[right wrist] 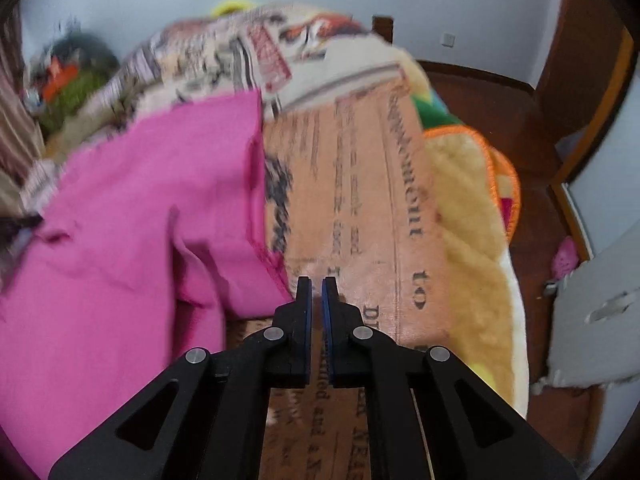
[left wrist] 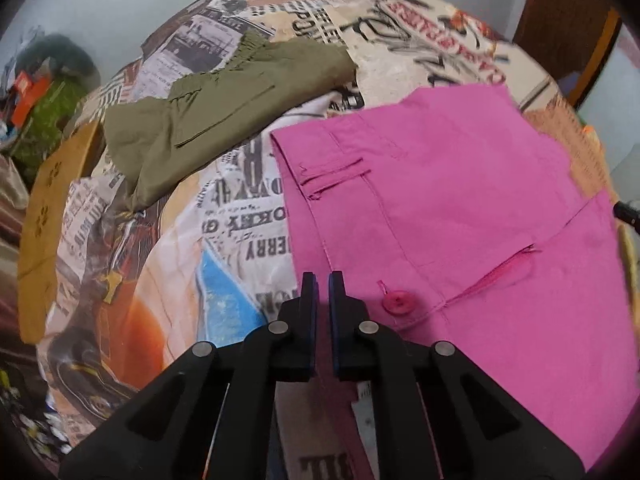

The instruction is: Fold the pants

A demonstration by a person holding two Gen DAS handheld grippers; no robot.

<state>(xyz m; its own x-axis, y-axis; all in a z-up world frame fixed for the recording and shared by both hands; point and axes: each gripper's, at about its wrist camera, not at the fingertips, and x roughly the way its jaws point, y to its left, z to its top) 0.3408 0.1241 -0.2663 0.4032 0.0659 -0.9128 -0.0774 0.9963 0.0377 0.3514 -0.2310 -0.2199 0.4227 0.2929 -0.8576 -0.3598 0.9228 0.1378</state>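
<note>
The pink pants (left wrist: 460,208) lie spread on the printed bedspread (left wrist: 240,216), filling the right half of the left view, waistband button (left wrist: 397,303) low centre. The left gripper (left wrist: 323,280) hovers at their near edge with fingers nearly together, holding nothing; the right gripper (right wrist: 316,284), likewise almost closed and empty, sits just beside the bunched pink edge at lower centre of its view. Green pants (left wrist: 224,116) lie apart, upper left. A clean fold likely needs both grippers to open, pinch matching corners, and lift evenly.
</note>
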